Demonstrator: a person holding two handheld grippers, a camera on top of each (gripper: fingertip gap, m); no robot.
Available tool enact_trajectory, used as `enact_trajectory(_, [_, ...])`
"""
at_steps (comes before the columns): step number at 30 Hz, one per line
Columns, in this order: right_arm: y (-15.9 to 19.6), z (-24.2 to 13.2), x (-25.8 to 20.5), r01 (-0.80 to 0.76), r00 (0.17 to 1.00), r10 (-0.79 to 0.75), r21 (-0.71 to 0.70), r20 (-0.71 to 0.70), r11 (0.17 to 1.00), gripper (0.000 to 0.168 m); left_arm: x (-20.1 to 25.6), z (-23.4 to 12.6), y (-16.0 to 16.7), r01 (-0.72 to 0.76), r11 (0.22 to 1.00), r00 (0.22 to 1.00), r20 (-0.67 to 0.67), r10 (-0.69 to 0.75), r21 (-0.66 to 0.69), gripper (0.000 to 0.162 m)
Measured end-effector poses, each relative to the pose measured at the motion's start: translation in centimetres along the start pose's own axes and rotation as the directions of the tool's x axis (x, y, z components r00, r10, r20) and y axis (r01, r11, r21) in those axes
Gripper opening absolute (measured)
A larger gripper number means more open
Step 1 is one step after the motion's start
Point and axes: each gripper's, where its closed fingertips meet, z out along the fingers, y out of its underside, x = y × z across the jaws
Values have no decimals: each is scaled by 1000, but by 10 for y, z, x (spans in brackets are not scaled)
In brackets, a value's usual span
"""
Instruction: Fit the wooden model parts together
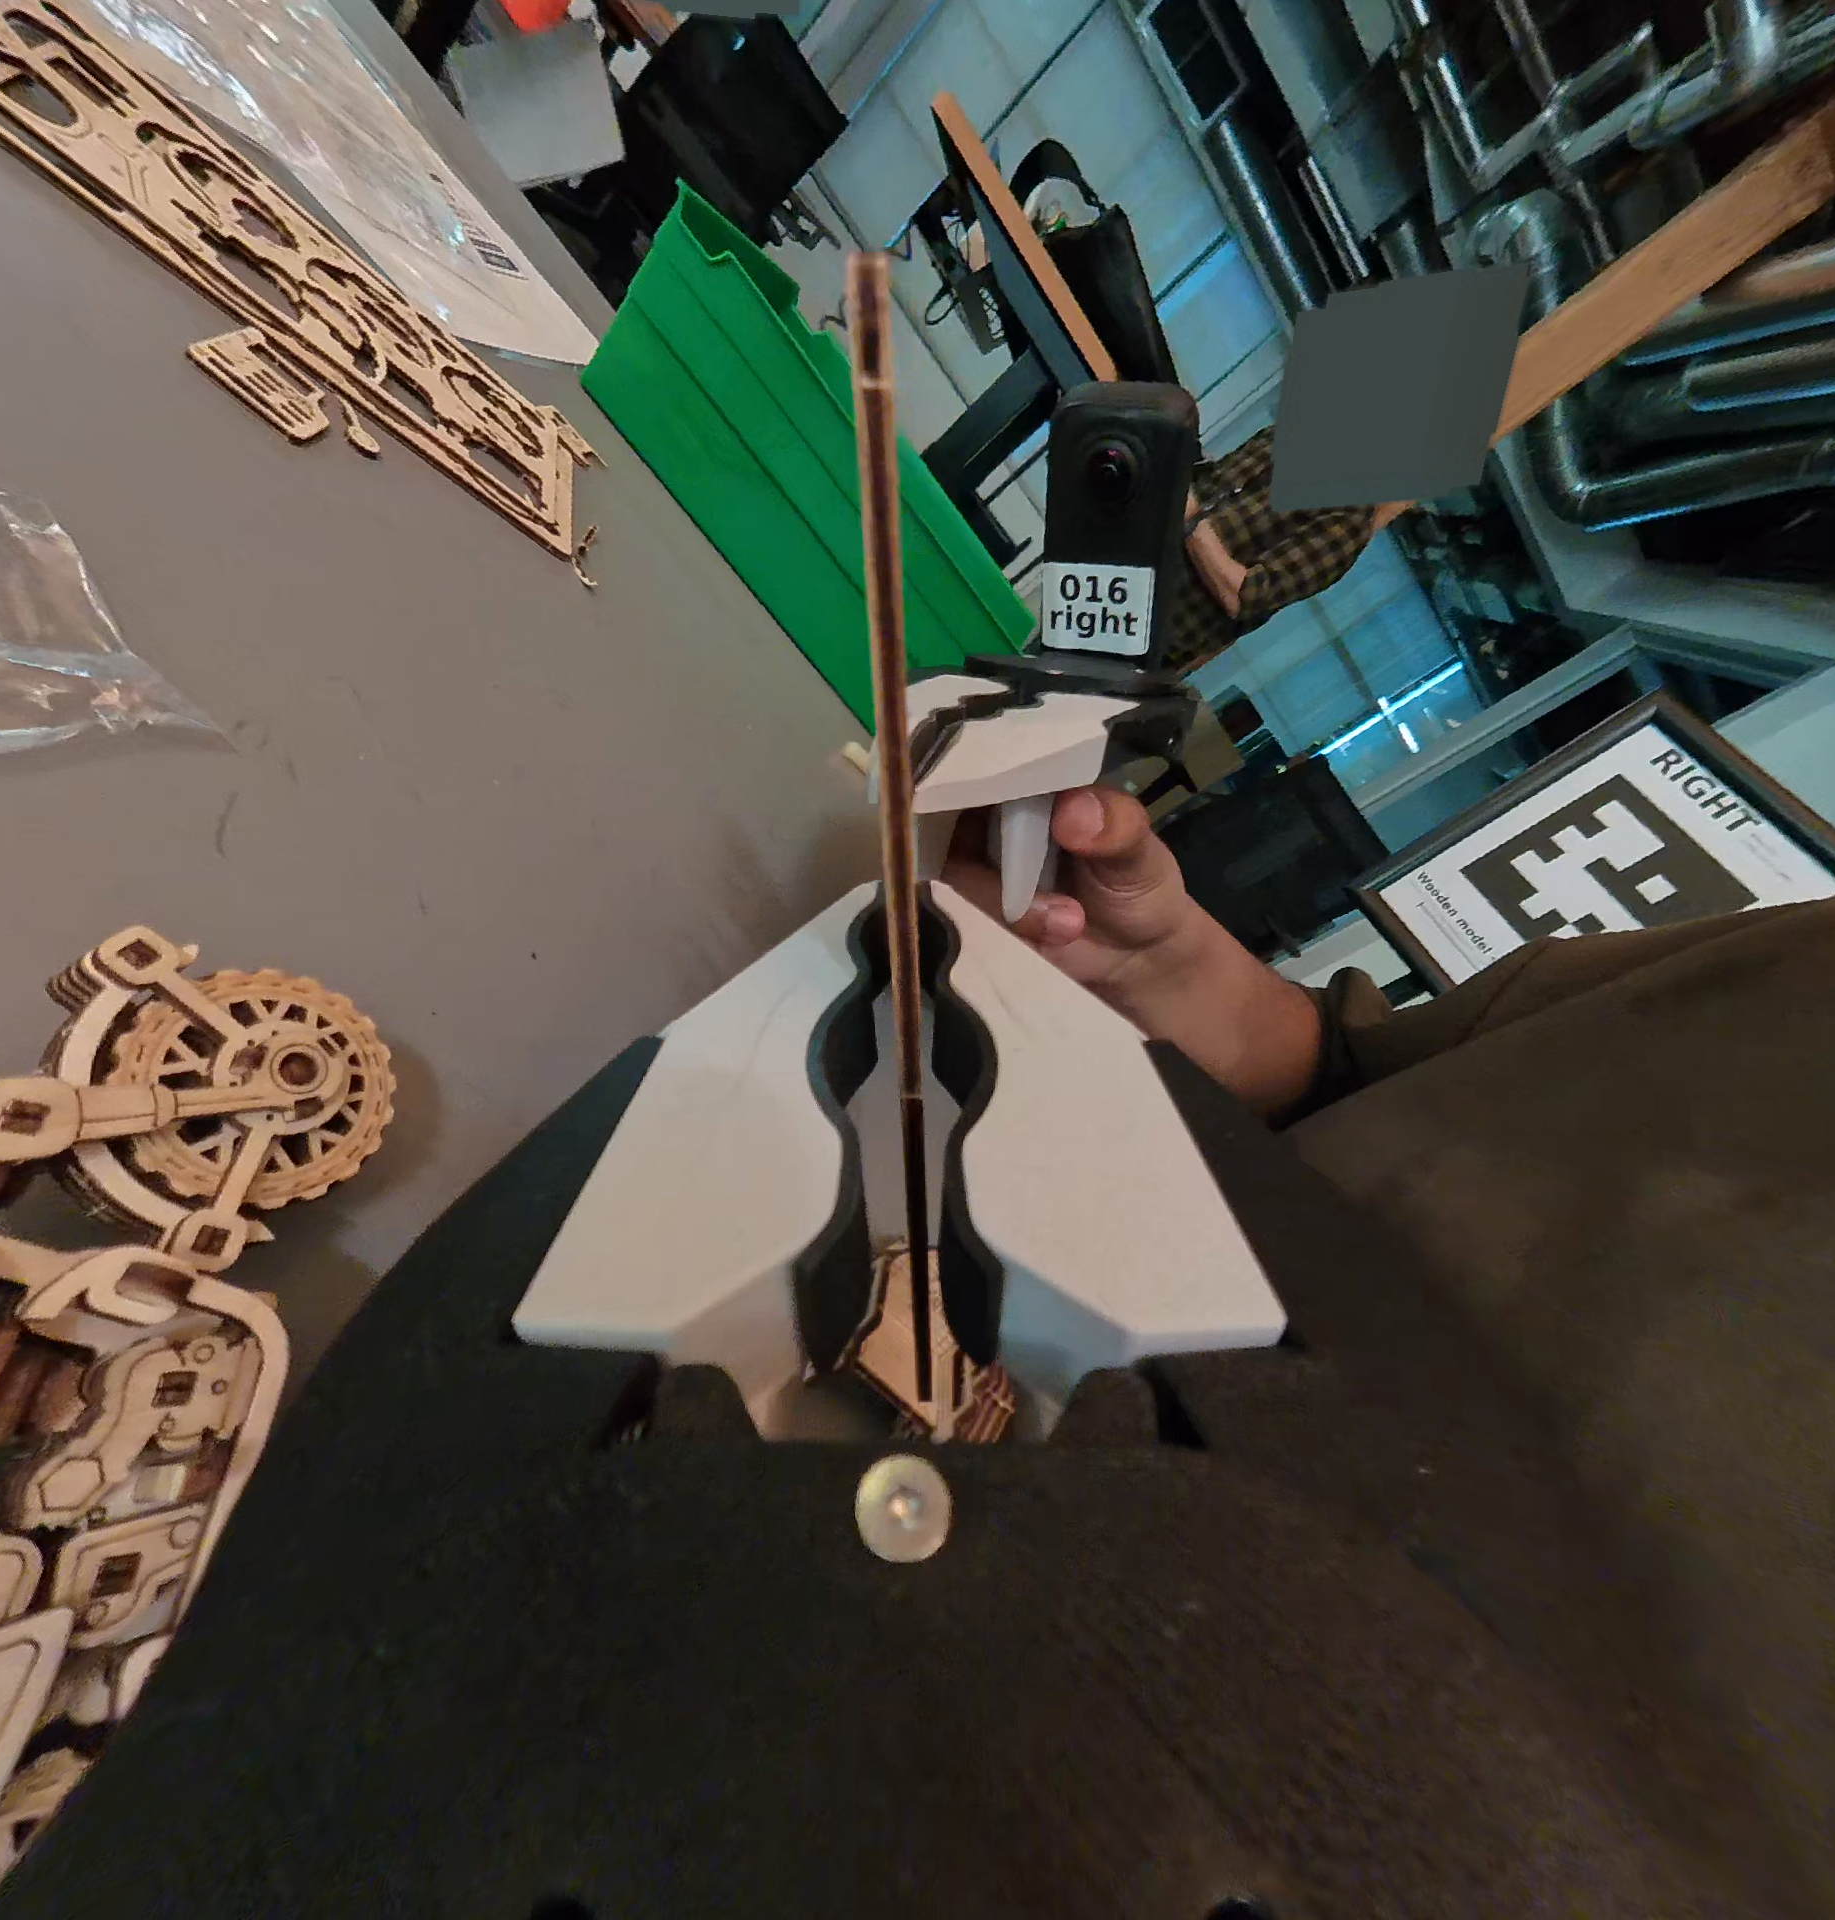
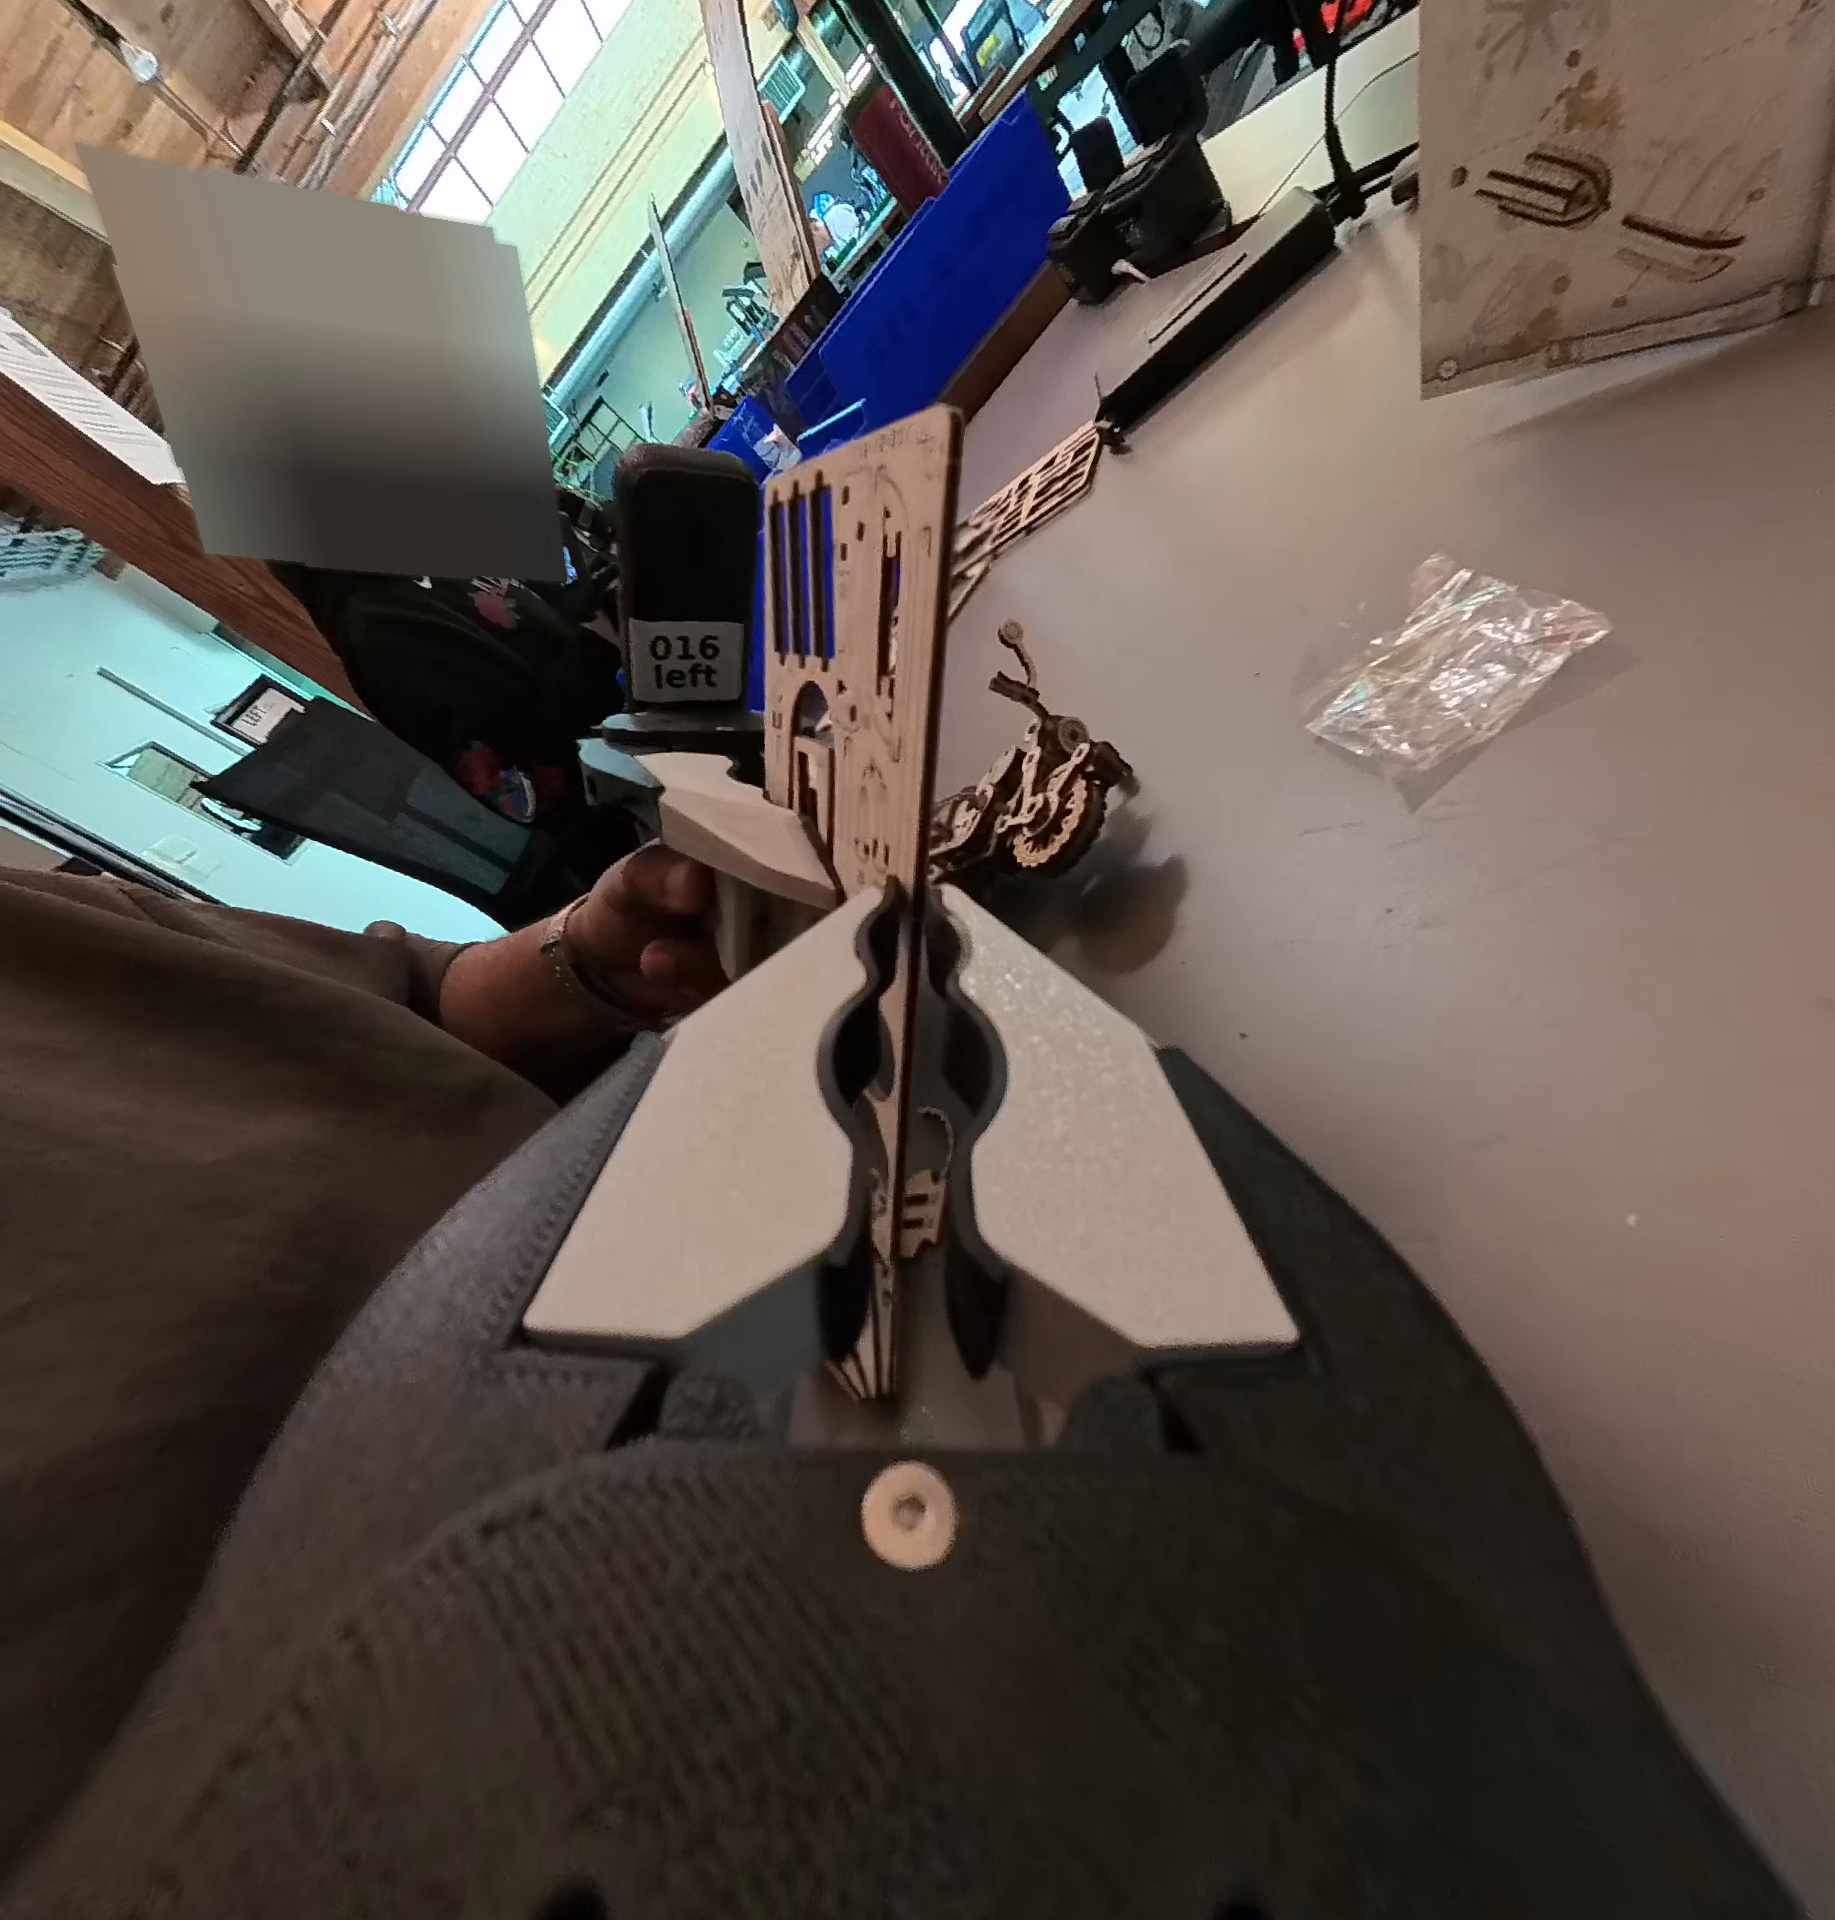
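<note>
A thin laser-cut wooden sheet is held upright in the air between both grippers; it shows edge-on in the left wrist view and at an angle in the right wrist view. My left gripper is shut on one edge of the sheet. My right gripper is shut on its opposite edge. Each gripper shows in the other's view, the right gripper and the left gripper, both clamped on the sheet. A partly built wooden motorcycle model lies on the grey table, also in the right wrist view.
Punched-out wooden sheets and a clear plastic bag lie on the table. A green bin stands at its far edge, and a framed marker sign stands to the right. Blue bins and a printed paper sheet stand beyond. Less than 4 cm separates the two grippers' tips.
</note>
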Motion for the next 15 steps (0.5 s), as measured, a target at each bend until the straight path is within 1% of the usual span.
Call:
enact_trajectory(6, [0,-2,-3,-5,1000,5,-16,4,1000,2,4,1,1,-103,995,994,25,103,-15,1])
enact_trajectory(11, [2,-2,-3,11,1000,-12,-38,-24,999,2,4,1,2,-189,981,980,57,191,-47,1])
enact_trajectory(15, [3,-1,2,49,995,-53,-47,-85,998,1,4,2,4,-265,961,958,92,272,-75,2])
